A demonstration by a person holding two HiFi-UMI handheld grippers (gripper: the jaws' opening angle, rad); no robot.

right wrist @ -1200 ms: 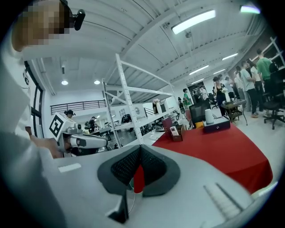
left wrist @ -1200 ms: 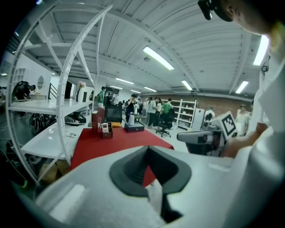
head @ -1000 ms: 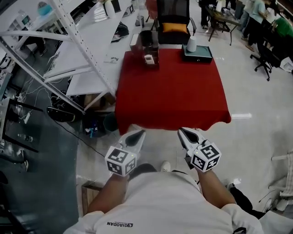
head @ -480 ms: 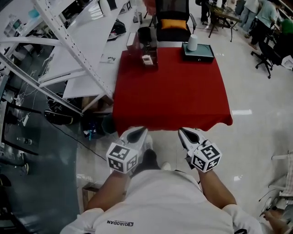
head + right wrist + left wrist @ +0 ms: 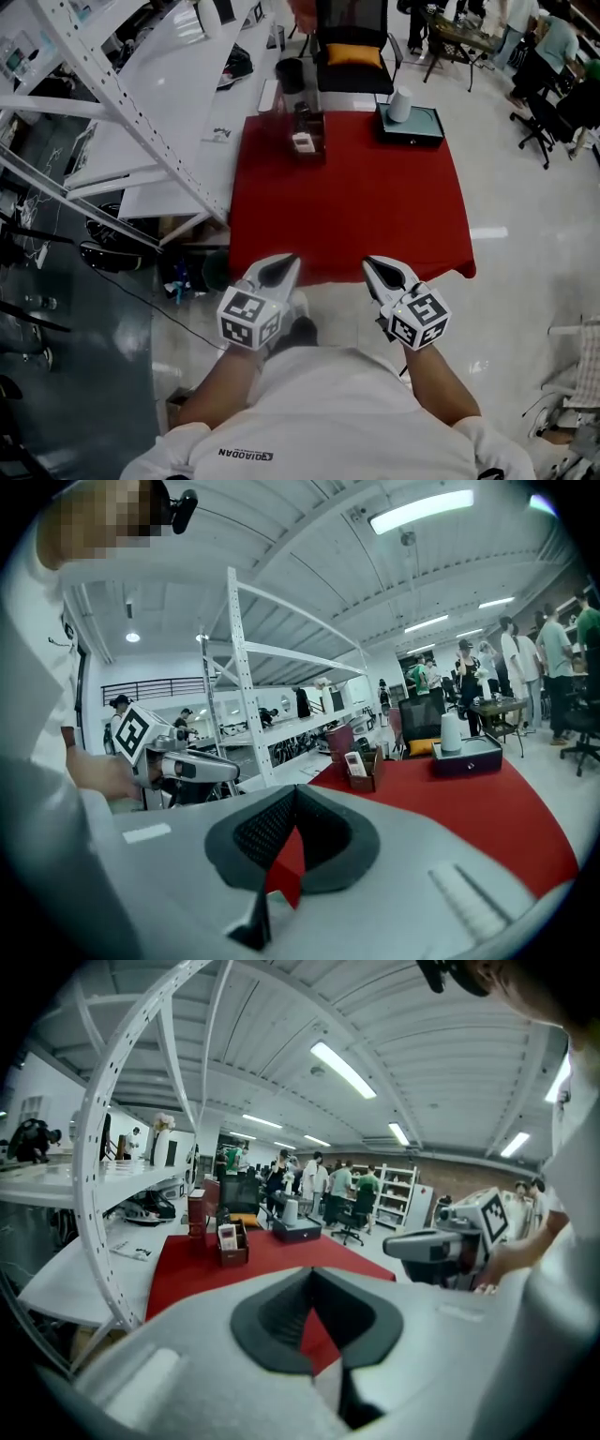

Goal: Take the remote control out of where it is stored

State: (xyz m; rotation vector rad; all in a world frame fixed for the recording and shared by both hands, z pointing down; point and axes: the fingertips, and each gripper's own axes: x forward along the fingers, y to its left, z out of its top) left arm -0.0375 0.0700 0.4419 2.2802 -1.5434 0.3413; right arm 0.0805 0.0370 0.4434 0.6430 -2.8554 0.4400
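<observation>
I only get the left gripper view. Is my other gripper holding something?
Observer: No. The right gripper view shows the right hand-held gripper shut and empty.
Operator: Am I at the red table?
Observer: Barely. The head view shows the left hand-held gripper beside the right one, both at the red table's near edge.
Operator: Where's the remote?
Observer: From above, the remote control stands in a brown holder at the table's far edge, left of middle.

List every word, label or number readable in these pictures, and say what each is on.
"QIAODAN": on the back of the person's white shirt, upside down in the head view.
Cubes on the left gripper and right gripper: square marker patterns only, no letters.
Remote control: any print is too small to read.
</observation>
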